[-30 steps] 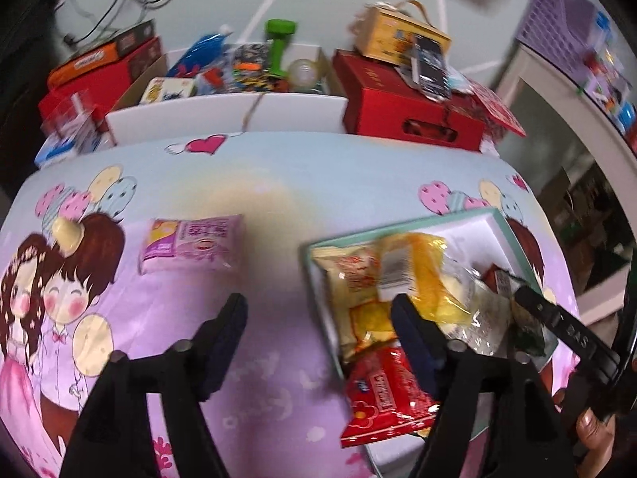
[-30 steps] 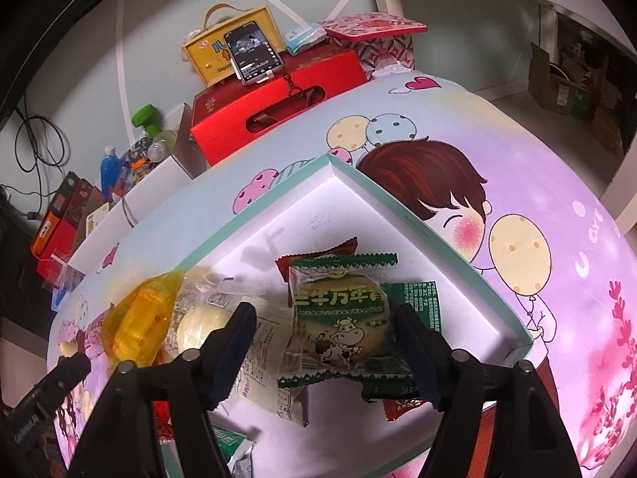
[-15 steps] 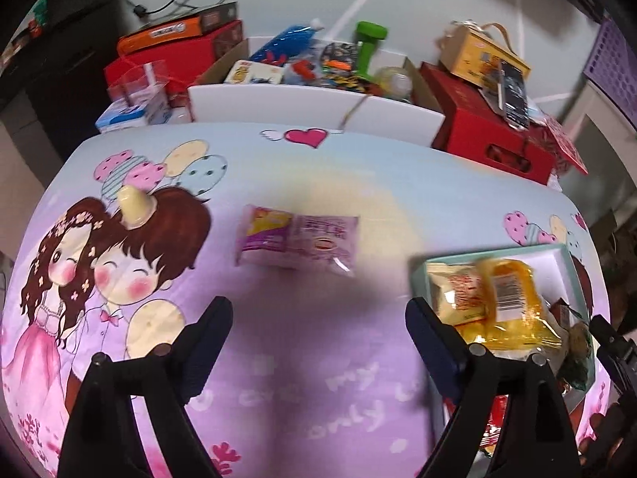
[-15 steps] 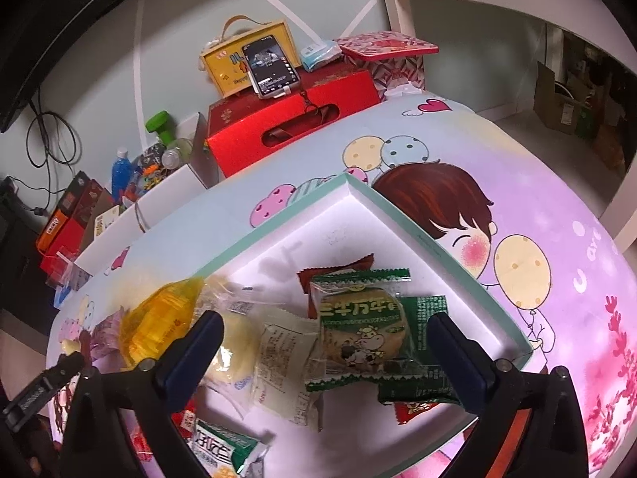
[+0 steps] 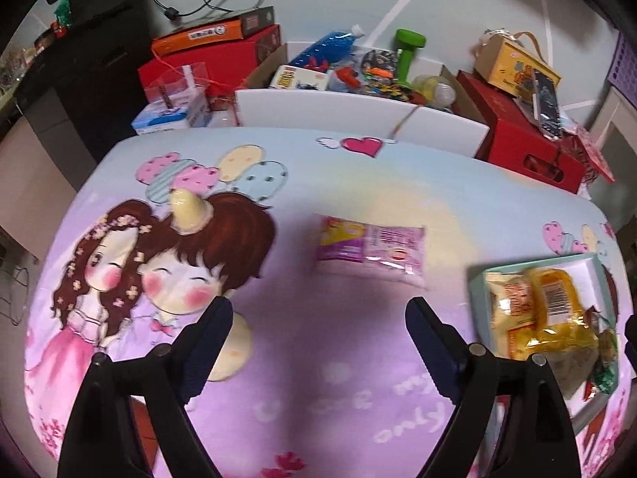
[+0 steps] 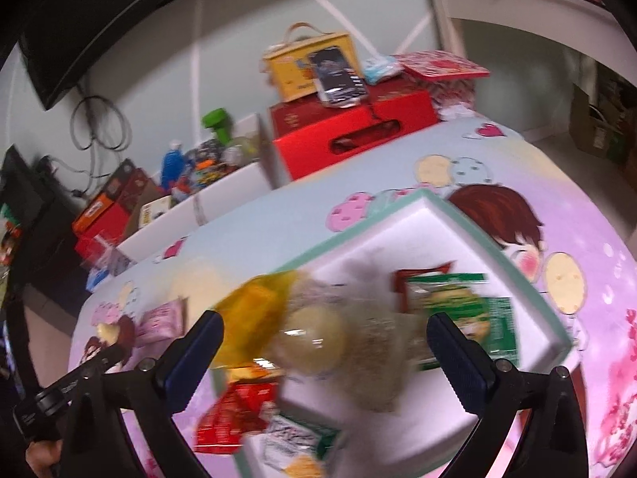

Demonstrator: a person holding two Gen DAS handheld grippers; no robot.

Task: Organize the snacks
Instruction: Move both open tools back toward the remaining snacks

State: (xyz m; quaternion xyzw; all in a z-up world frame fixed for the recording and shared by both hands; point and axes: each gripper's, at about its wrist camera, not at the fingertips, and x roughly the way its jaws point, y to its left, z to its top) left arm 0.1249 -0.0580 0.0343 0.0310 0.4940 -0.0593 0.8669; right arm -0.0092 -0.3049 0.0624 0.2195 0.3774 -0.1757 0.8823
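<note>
A pink snack packet point(image 5: 372, 250) lies flat on the cartoon tablecloth, just ahead of my left gripper point(image 5: 319, 320), which is open and empty. It also shows small in the right wrist view point(image 6: 159, 320). A white tray with a teal rim point(image 6: 438, 207) holds several snacks: a yellow packet point(image 6: 254, 310), a round bun in clear wrap point(image 6: 314, 338), a green packet point(image 6: 469, 310) and a red packet point(image 6: 235, 414). The tray shows at the right edge of the left wrist view point(image 5: 589, 263). My right gripper point(image 6: 324, 354) is open and empty above the tray.
Behind the table stand a white box of clutter point(image 5: 358, 111), red boxes point(image 5: 525, 135), a yellow carton with a phone on it point(image 6: 314, 63) and a green dumbbell point(image 5: 408, 49). The table edge drops off at the right point(image 6: 577, 167).
My left gripper has swung left, away from the tray, and now faces the pink packet. My right gripper has opened wider, pulled back from the tray and is moving; its view is blurred.
</note>
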